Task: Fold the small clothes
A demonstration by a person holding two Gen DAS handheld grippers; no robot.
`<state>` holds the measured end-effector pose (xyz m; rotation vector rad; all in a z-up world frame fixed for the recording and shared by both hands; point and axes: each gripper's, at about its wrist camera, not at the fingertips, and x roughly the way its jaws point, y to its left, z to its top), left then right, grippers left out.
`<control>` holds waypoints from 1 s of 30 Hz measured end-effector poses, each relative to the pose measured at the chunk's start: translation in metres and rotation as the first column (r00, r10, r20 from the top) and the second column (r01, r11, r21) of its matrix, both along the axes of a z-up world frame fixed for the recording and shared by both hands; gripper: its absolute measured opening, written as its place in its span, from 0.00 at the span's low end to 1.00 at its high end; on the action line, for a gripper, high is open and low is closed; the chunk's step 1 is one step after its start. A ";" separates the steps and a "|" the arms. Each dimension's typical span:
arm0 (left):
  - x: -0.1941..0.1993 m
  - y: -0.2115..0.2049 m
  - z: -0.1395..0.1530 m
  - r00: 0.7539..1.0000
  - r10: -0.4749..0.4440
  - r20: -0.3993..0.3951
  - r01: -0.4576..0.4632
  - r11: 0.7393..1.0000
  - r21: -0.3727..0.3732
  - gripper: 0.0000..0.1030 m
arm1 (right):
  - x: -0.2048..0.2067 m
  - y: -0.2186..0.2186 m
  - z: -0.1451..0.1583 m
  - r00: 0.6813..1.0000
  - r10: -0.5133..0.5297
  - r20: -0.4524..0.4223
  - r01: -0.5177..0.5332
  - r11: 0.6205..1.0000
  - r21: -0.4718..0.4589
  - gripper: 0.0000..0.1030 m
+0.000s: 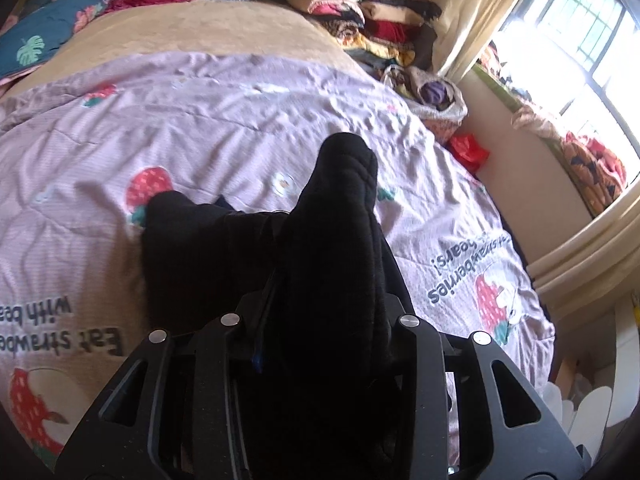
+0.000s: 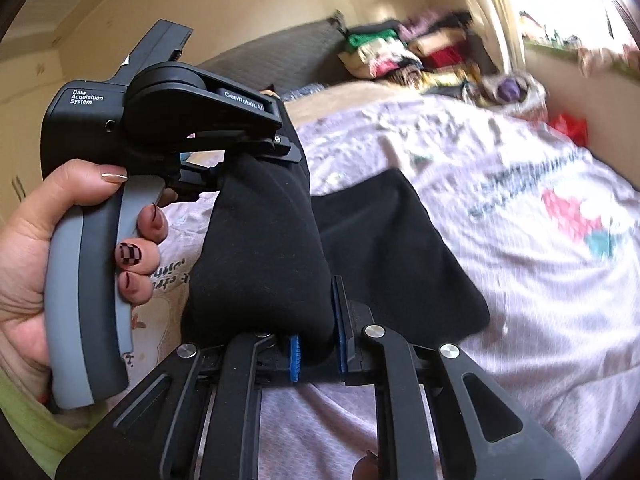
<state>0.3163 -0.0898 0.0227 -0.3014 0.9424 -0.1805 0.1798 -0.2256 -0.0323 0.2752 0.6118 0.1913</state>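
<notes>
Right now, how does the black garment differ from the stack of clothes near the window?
The black garment is one plain dark piece; the stack of clothes is many pieces in many colours. The garment hangs bunched between the left hand-held gripper and the right hand-held gripper; the stack rests folded at the far side of the bed.

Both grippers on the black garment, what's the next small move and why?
Probably lower it flat onto the lilac strawberry-print bedspread. The black fabric garment hangs bunched between the left gripper and right gripper, one end already resting there.
</notes>
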 end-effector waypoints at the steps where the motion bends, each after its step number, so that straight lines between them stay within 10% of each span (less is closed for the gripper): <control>1: 0.003 -0.005 -0.003 1.000 -0.003 -0.010 0.003 1.000 0.005 0.28 | 0.001 -0.006 -0.004 1.000 -0.004 -0.023 0.005 0.999 0.035 0.12; 19: 0.011 -0.036 -0.016 0.999 -0.041 -0.003 0.040 0.996 -0.080 0.72 | -0.004 -0.068 -0.032 0.978 0.041 -0.205 0.043 0.919 0.391 0.27; 23: -0.016 -0.013 -0.002 0.996 -0.016 0.082 0.016 1.000 -0.002 0.73 | -0.011 -0.081 -0.012 0.984 0.070 -0.166 0.005 0.910 0.414 0.63; 30: -0.060 0.026 -0.022 0.994 0.051 0.092 -0.063 0.989 0.134 0.74 | 0.054 -0.101 0.025 0.972 0.039 -0.230 0.044 0.938 0.344 0.67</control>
